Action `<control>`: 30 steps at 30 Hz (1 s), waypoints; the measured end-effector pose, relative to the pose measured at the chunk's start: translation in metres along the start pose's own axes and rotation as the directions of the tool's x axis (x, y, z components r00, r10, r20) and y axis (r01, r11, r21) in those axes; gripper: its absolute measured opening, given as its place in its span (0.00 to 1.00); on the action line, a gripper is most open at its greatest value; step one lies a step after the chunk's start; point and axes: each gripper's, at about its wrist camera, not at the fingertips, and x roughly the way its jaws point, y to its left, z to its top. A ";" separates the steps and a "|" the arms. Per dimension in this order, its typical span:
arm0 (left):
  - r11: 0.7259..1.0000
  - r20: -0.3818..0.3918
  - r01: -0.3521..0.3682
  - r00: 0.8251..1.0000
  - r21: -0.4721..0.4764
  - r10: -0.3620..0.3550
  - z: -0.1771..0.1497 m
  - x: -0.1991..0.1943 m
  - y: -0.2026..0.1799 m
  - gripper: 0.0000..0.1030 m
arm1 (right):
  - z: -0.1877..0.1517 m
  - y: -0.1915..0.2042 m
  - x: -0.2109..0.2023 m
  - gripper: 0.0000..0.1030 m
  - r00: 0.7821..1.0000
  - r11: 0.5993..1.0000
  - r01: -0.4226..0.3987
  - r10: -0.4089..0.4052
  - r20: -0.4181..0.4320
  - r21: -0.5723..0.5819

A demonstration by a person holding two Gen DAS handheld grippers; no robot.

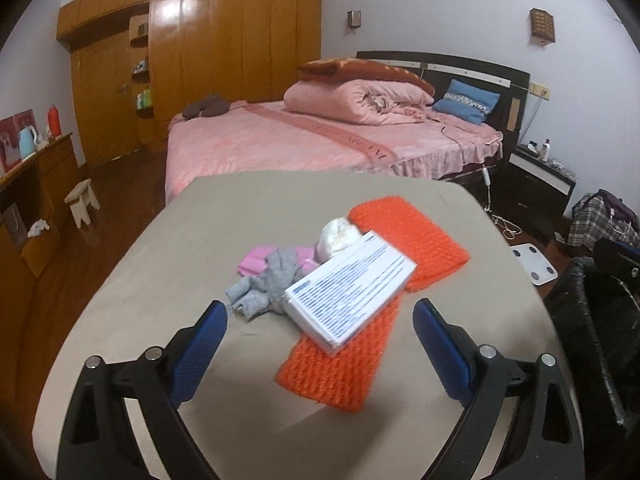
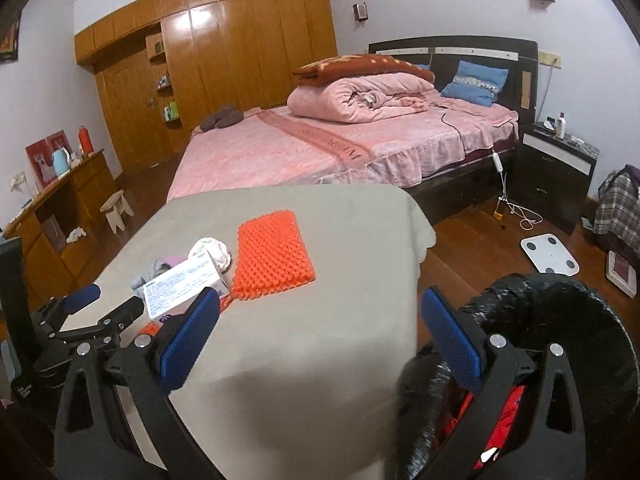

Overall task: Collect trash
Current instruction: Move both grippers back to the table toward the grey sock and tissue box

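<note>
A white printed box (image 1: 350,294) lies on an orange foam net (image 1: 380,292) on the beige-covered table (image 1: 200,216). Beside it are a crumpled white wad (image 1: 340,236), a grey cloth (image 1: 266,286) and a pink piece (image 1: 256,260). My left gripper (image 1: 320,320) is open, just in front of the box. My right gripper (image 2: 320,308) is open and empty over the table's near right edge. The box (image 2: 182,286), net (image 2: 270,256) and wad (image 2: 214,252) lie to its left. A bin with a black bag (image 2: 560,320) stands at the lower right, with red items inside.
The left gripper shows in the right wrist view (image 2: 92,308) at the left. A pink bed (image 2: 340,144) lies beyond the table. A nightstand (image 2: 556,168), a white scale (image 2: 550,256) and cables are on the floor to the right. A wooden desk (image 2: 60,208) and stool (image 2: 116,208) stand left.
</note>
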 end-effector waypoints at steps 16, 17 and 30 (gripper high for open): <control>0.998 -0.099 0.070 0.993 -0.006 -0.070 -0.011 0.043 -0.006 0.57 | -0.011 -0.003 0.041 0.95 0.998 1.000 0.017 -0.017 -0.061 0.005; 0.997 -0.103 0.080 0.991 -0.006 -0.080 -0.012 0.044 -0.009 0.56 | -0.011 -0.004 0.041 0.95 0.998 1.000 0.018 -0.017 -0.061 0.007; 0.991 -0.084 0.134 0.988 0.031 -0.131 -0.009 0.037 -0.035 0.58 | -0.010 -0.016 0.042 0.95 0.998 0.999 0.031 -0.030 -0.050 0.023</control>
